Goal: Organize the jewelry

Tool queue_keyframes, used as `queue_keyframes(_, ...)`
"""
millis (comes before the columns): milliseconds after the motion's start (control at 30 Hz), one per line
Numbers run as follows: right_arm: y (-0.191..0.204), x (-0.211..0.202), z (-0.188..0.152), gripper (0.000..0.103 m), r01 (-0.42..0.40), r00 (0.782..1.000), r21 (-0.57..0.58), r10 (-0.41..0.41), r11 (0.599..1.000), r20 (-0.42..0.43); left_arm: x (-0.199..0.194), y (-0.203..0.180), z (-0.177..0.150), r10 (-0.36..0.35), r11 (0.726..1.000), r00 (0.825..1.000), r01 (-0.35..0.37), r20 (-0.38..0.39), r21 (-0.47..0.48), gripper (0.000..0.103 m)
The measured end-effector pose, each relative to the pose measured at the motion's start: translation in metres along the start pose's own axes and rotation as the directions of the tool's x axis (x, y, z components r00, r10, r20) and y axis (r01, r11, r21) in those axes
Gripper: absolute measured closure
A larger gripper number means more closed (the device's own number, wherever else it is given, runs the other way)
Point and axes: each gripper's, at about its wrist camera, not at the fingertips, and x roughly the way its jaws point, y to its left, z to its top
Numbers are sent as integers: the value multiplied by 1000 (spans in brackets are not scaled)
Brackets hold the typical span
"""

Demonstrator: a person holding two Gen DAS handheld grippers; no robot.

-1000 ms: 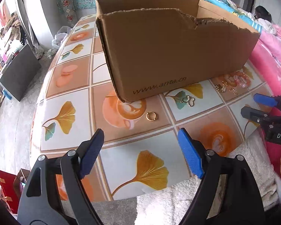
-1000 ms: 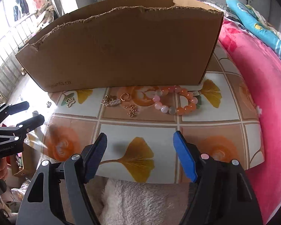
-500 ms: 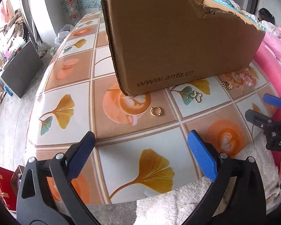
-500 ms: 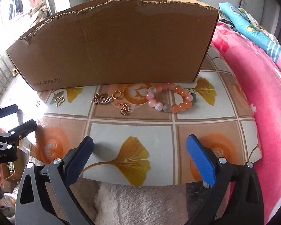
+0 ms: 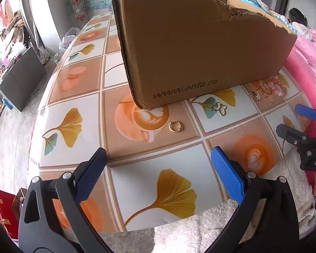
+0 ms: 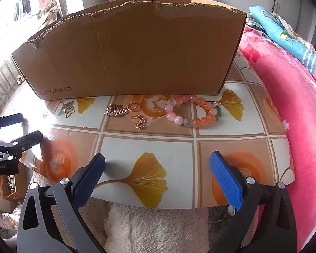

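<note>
Jewelry lies on a tiled table in front of a brown cardboard box (image 5: pixel 196 48) (image 6: pixel 132 50). A gold ring (image 5: pixel 175 126) sits nearest my left gripper (image 5: pixel 158 175), which hovers open and empty over the table's near edge. A butterfly charm (image 5: pixel 219 108) (image 6: pixel 68 111) lies further right. In the right wrist view, a gold chain piece (image 6: pixel 115 111), a small ring (image 6: pixel 132 106), a gold charm (image 6: pixel 140 123) and an orange-pink bead bracelet (image 6: pixel 191 113) lie ahead of my right gripper (image 6: pixel 158 172), also open and empty.
A pink floral blanket (image 6: pixel 295 105) borders the table on the right. White fluffy fabric (image 6: pixel 149 227) lies below the table's near edge. The floor, a dark board (image 5: pixel 21 80) and red bags (image 5: pixel 4 208) are on the left.
Both grippers opened wider. Both cameras sank lower, so the box front now hides its inside.
</note>
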Motion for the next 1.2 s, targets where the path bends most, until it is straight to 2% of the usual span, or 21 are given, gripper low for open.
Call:
queue_keyframes(100, 3, -5, 1, 6, 27, 1000, -23, -27, 999, 2, 0, 0, 0, -1, 1000, 1000, 1, 2, 2, 7)
queue_keyframes(200, 11, -22, 2, 6, 63, 994, -66, -57, 996, 97, 0, 0, -1, -8, 1000, 1000, 8, 11, 14, 7)
queue_keyframes(333, 17, -40, 4, 6, -45, 982, -77, 58, 996, 180, 0, 1, 0, -18, 999, 1000, 17, 17, 33, 7)
queue_keyframes(400, 19, -43, 5, 6, -88, 976, -77, 101, 993, 192, -2, 0, 0, -20, 999, 999, 18, 30, 48, 7)
queue_keyframes(533, 26, -42, 5, 7, -156, 964, -106, 174, 982, 199, -13, -4, -3, -33, 994, 994, 22, 104, 103, 8)
queue_keyframes(567, 30, -41, 7, 9, -174, 961, -116, 195, 978, 195, -15, -6, -3, -37, 992, 992, 23, 119, 120, 8)
queue_keyframes(600, 33, -39, 7, 11, -192, 959, -123, 213, 974, 188, -17, -8, -4, -43, 990, 990, 25, 133, 140, 11)
queue_keyframes(667, 37, -33, 9, 18, -222, 955, -129, 242, 967, 170, -19, -12, -4, -55, 984, 987, 29, 150, 175, 24)
queue_keyframes(833, 47, -26, 11, 34, -273, 946, -136, 292, 952, 141, -17, -18, 0, -96, 976, 986, 66, 139, 208, 49)
queue_keyframes(967, 51, -18, 12, 43, -317, 935, -147, 335, 937, 116, -10, -14, 4, -122, 970, 984, 91, 126, 226, 59)
queue_keyframes(1200, 56, -10, 15, 45, -348, 926, -156, 365, 924, 97, 0, -16, 10, -159, 948, 981, 121, 108, 294, 69)
